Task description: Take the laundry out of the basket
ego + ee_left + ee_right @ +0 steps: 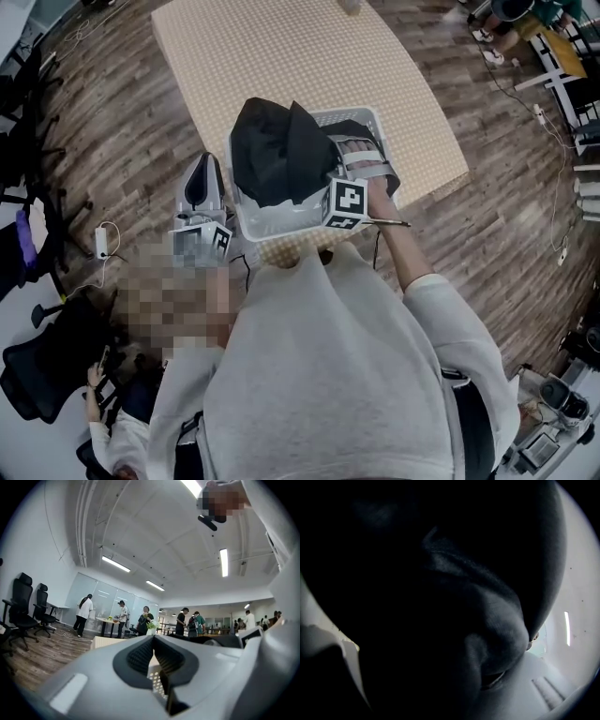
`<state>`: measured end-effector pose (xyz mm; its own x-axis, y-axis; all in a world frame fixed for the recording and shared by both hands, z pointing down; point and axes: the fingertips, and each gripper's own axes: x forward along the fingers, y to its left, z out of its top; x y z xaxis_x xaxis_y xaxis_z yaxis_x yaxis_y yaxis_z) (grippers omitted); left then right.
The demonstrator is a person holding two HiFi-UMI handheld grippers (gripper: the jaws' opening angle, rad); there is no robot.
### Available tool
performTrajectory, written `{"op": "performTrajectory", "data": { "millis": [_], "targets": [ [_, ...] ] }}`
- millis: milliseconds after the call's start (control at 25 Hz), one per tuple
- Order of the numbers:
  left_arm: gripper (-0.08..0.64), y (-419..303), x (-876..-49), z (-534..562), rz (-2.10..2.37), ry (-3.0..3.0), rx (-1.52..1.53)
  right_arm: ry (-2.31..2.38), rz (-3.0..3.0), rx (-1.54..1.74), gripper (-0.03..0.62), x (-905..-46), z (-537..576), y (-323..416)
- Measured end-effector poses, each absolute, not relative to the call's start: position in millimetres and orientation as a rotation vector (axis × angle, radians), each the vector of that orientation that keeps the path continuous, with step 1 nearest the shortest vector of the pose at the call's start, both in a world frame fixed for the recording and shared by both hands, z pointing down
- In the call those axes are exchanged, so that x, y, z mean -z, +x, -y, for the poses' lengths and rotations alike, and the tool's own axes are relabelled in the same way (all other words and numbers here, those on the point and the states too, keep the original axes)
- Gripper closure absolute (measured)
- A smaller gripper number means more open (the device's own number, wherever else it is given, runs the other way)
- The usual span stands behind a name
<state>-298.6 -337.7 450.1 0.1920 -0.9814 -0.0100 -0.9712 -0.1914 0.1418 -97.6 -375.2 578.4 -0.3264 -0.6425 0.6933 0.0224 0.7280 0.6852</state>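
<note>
Your right gripper (328,185) pinches the black garment (277,150), centre frame. Your left gripper (153,649) is closed and empty. A trailing fold could snag and tip the basket (367,115).

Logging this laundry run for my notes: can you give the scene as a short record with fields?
basket: white, on the beige surface
black garment: bunched, rising above the basket rim
right gripper: inside basket, closed on black garment
left gripper: beside basket, jaws together, empty
</note>
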Motion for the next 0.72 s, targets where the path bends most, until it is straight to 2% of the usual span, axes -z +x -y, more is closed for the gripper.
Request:
{"op": "performTrajectory", "data": {
  "millis": [240, 560, 720],
  "targets": [
    [0.552, -288, -444, 332, 1.933, 2.361, 0.143, 0.615, 1.948, 0.573, 0.403, -577, 369, -89],
    [0.552, -274, -423, 330, 1.979, 2.389, 0.145, 1.019, 2.676, -0.35, 0.402, -506, 383, -79],
    [0.552, -247, -420, 323, 1.985, 2.402, 0.128, 1.074, 2.664, -0.37, 0.403, -508, 380, -49]
  ]
}}
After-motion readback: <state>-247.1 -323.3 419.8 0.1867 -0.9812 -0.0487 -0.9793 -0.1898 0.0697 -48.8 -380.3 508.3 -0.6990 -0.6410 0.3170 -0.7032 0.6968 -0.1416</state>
